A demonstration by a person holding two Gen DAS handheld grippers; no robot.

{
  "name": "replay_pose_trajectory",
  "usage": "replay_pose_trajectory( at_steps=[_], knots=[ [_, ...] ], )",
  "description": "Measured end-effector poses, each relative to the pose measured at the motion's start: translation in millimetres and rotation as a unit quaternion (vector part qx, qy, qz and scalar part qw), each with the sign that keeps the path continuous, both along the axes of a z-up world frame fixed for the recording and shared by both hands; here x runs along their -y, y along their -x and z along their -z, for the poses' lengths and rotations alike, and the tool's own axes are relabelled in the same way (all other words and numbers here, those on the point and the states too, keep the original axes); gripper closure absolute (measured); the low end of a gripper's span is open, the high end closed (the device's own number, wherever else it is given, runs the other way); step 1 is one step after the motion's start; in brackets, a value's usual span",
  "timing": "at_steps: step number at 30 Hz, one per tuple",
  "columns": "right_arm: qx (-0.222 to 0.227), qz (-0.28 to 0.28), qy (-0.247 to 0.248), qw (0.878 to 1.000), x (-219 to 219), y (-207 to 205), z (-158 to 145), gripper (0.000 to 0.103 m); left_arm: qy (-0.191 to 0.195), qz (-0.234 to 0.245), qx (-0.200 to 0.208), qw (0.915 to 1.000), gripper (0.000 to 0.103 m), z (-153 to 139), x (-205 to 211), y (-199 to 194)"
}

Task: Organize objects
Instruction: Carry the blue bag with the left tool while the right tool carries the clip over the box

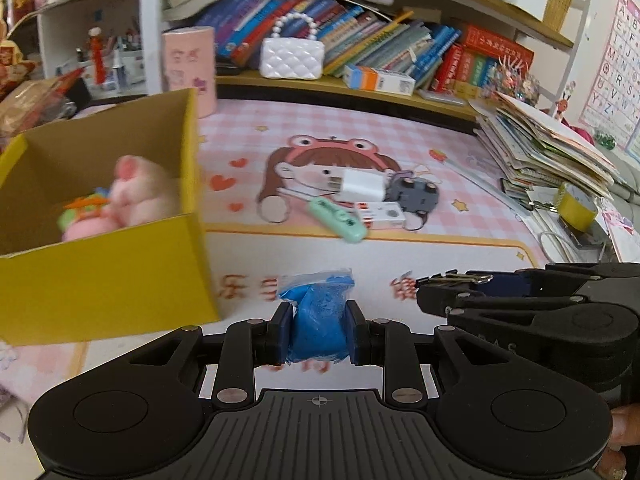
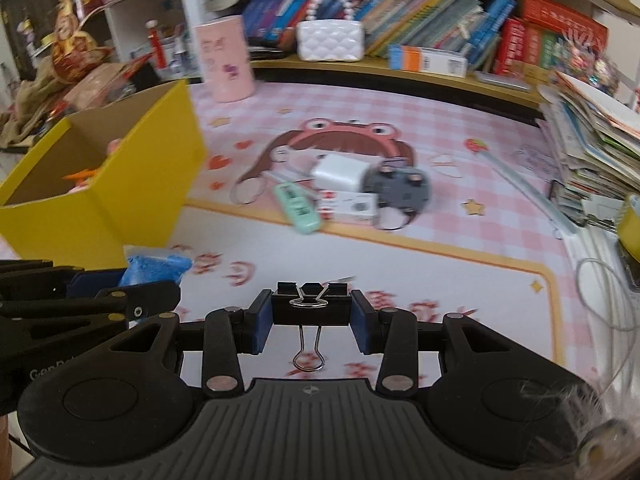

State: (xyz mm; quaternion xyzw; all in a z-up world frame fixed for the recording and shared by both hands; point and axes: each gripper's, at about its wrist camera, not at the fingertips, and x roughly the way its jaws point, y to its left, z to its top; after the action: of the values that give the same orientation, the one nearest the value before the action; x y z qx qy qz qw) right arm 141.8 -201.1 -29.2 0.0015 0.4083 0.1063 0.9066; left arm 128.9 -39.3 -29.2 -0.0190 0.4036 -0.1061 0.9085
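Note:
My left gripper [image 1: 318, 330] is shut on a blue bag of clay [image 1: 318, 320], held just right of the yellow cardboard box [image 1: 100, 280]. The box holds a pink plush toy [image 1: 136, 196] and colourful bits. My right gripper [image 2: 312, 320] is shut on a black binder clip [image 2: 312, 306] above the desk mat. It shows at the right of the left wrist view [image 1: 448, 292]. The left gripper and blue bag [image 2: 154, 268] show at the left of the right wrist view, by the box [image 2: 120, 200].
On the pink mat [image 1: 360, 128] lie a white charger [image 1: 362, 184], a grey toy car [image 1: 414, 196], a green pen-like item [image 1: 340, 216] and a small white box [image 1: 380, 214]. A paper stack [image 1: 548, 148], yellow tape [image 1: 576, 204], pink canister [image 1: 192, 68] and bookshelf [image 1: 360, 88] border it.

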Motion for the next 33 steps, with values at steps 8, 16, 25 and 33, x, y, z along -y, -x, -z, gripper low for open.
replay_pose_trajectory(
  at_steps=[8,16,25,33],
  knots=[
    [-0.003,-0.032,0.008,0.999,-64.9,33.2,-5.3,0.065,0.011,-0.029,0.005,0.9995,0.078,-5.7,-63.3,35.9],
    [-0.003,-0.063,0.017,0.998,-125.4,68.5,-7.4,0.065,0.019,-0.046,0.011,0.9987,0.078,-8.6,-119.7,69.8],
    [-0.002,-0.089,0.016,0.996,-183.9,101.6,-5.9,0.065,0.018,-0.067,0.023,0.9973,0.078,-11.7,-171.4,106.5],
    [0.004,-0.113,0.017,0.993,-224.6,122.3,-8.6,0.065,0.021,-0.089,0.035,0.9952,0.078,-15.3,-209.0,133.5]
  ],
)
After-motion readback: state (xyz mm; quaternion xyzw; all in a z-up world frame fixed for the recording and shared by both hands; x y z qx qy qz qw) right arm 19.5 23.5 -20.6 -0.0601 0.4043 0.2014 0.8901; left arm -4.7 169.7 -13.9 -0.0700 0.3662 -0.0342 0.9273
